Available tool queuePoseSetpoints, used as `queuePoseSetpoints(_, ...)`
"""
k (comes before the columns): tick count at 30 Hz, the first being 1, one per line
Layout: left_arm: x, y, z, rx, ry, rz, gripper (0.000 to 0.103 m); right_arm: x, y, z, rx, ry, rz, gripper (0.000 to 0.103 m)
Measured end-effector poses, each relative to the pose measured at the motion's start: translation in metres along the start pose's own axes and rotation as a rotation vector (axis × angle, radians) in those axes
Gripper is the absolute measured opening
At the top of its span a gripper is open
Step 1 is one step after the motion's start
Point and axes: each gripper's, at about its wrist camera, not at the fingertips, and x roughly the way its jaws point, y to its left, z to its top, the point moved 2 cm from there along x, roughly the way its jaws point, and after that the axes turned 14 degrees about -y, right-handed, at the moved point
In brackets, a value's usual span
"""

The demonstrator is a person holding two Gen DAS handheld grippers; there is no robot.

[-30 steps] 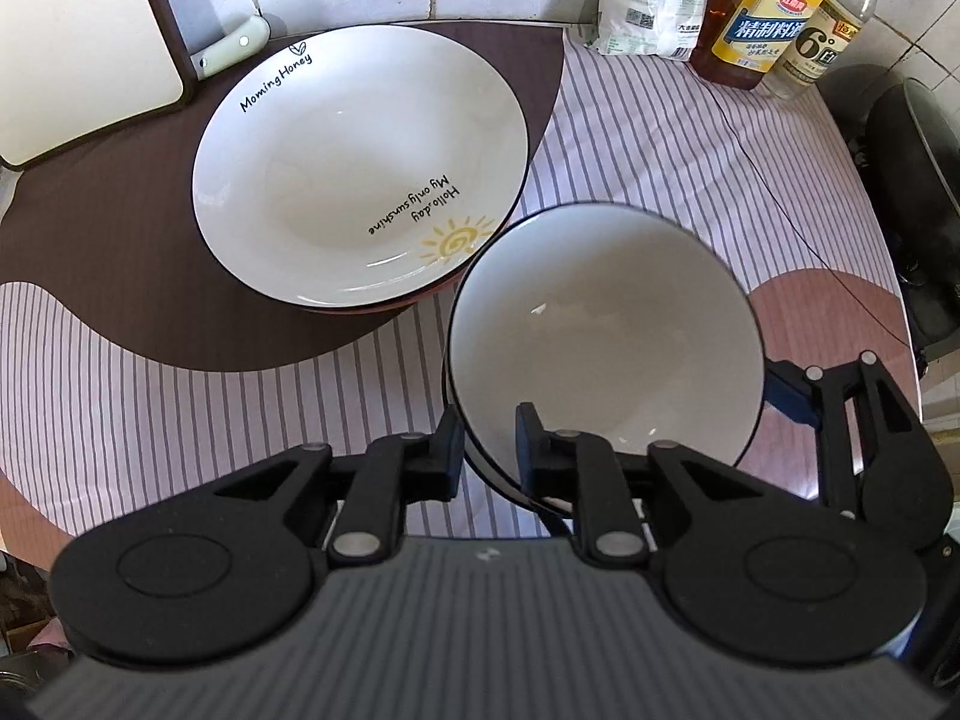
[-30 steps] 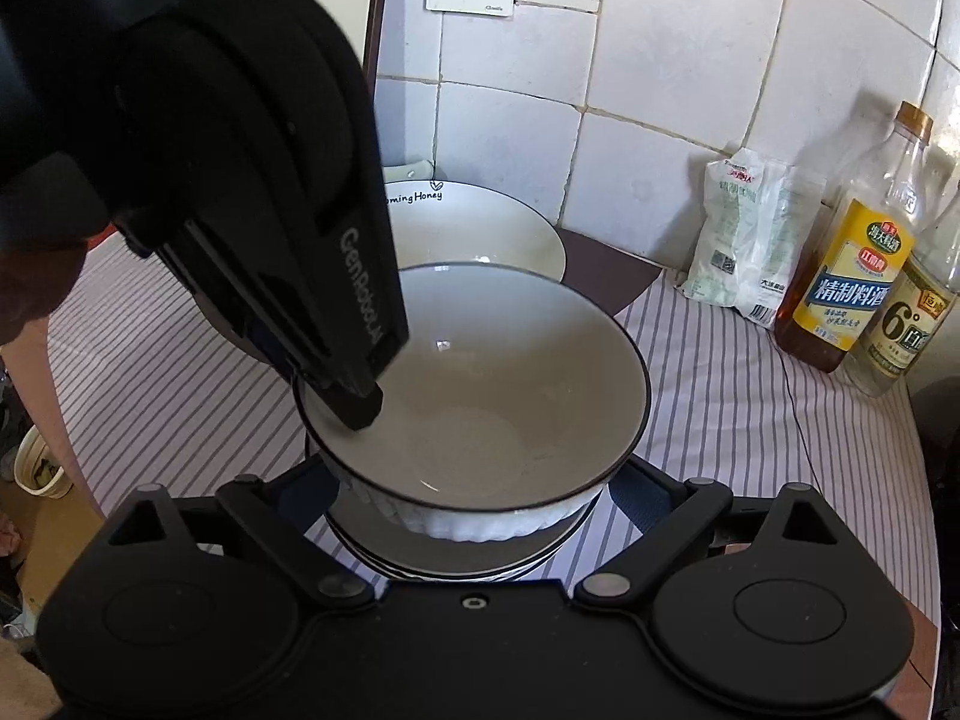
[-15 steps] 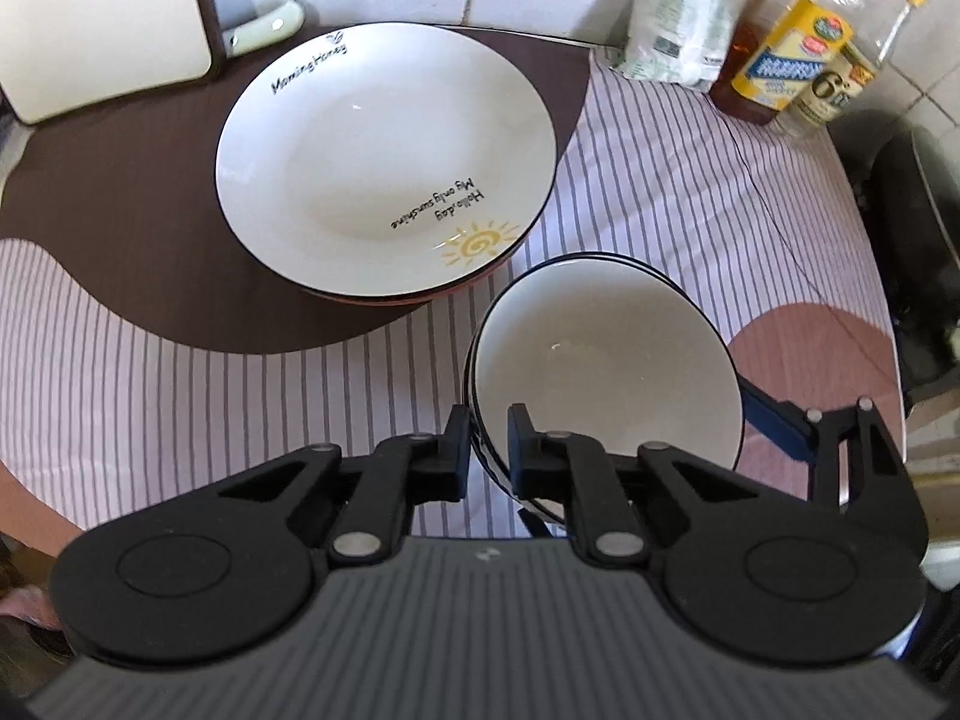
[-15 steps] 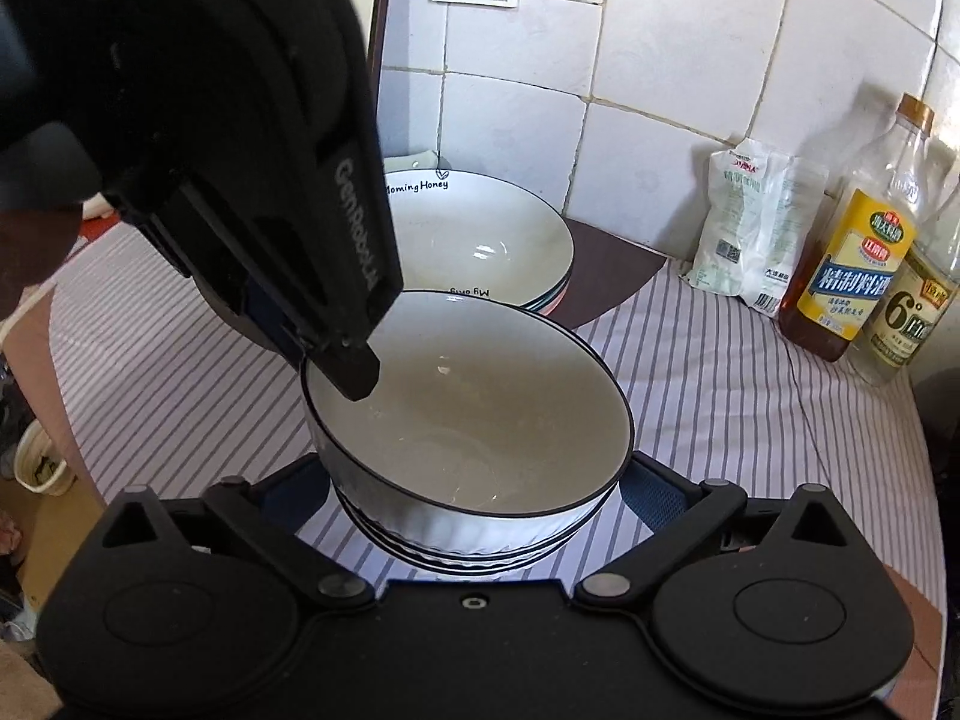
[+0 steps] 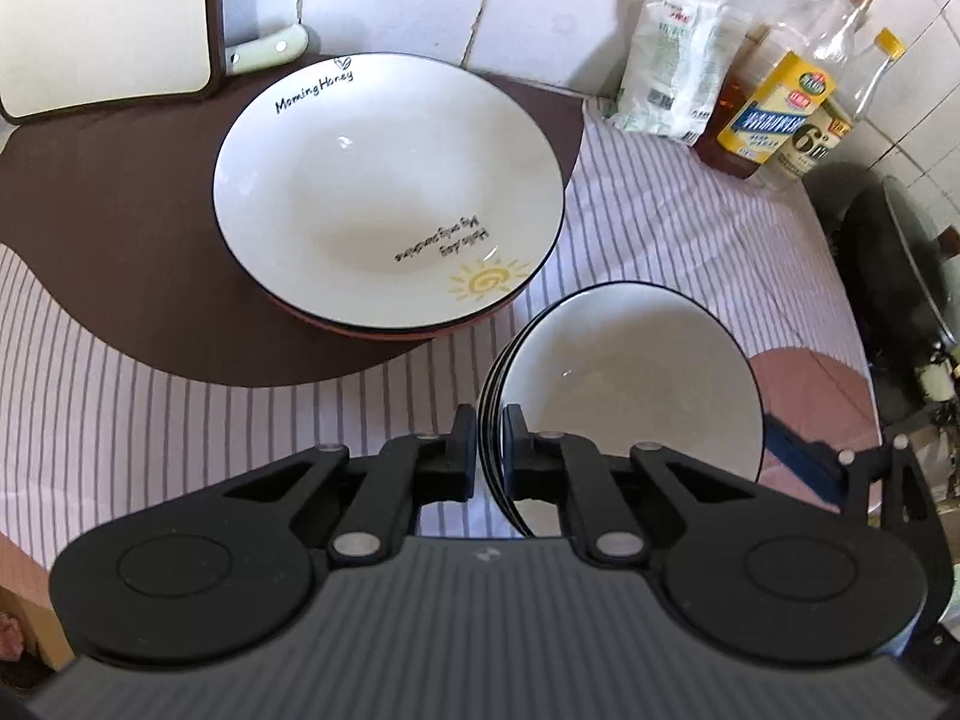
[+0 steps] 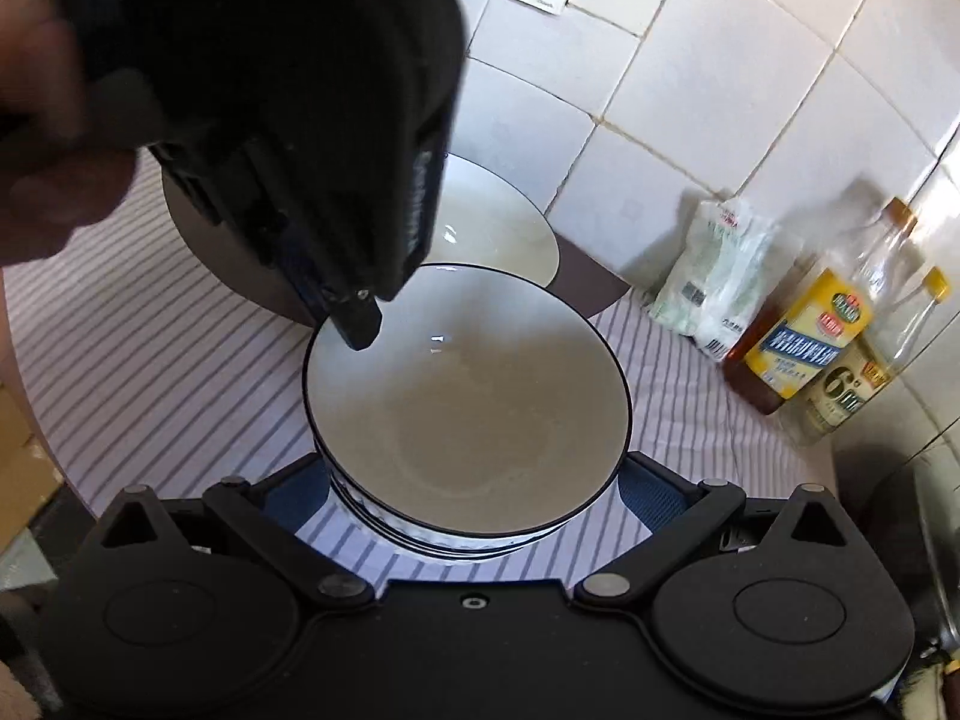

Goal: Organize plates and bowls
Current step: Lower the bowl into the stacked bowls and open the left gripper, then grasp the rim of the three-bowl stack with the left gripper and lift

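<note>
A white bowl with a thin black rim [image 5: 630, 384] [image 6: 480, 396] sits nested on top of a stack of like bowls on the striped cloth. My left gripper [image 5: 489, 438] is shut on the near-left rim of this top bowl; in the right wrist view it [image 6: 357, 324] comes down from the upper left, one finger inside the bowl. My right gripper [image 6: 474, 498] stands wide open, its blue pads [image 6: 654, 492] flanking the lower stack, and a gap shows on the right. Behind, a stack of large "Morning Honey" deep plates [image 5: 372, 192] [image 6: 498, 228] rests on a brown mat.
A white cutting board [image 5: 102, 18] leans at the back left. A white bag [image 5: 666, 66] and oil bottles [image 5: 774, 114] stand against the tiled wall at the back right. A dark pan [image 5: 900, 276] sits past the table's right edge.
The bowl in my left gripper came down from a tilted hover and now sits level in the stack. My right gripper's jaws spread a little wider around the stack.
</note>
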Motion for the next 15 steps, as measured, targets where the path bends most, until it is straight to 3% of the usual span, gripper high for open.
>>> queuePoseSetpoints(7, -0.011, 0.006, 0.001, -0.047, -0.035, -0.014, 0.014, 0.005, -0.024, -0.009, 0.186, -0.013, 0.036, 0.103)
queuePoseSetpoints(11, -0.014, 0.025, -0.001, -0.169, -0.021, -0.075, 0.020, -0.002, -0.022, -0.016, 0.221, -0.027, 0.023, 0.103)
queuePoseSetpoints(15, -0.024, 0.041, 0.001, -0.267, -0.060, -0.138, 0.028, -0.019, -0.013, -0.024, 0.239, -0.050, 0.066, 0.103)
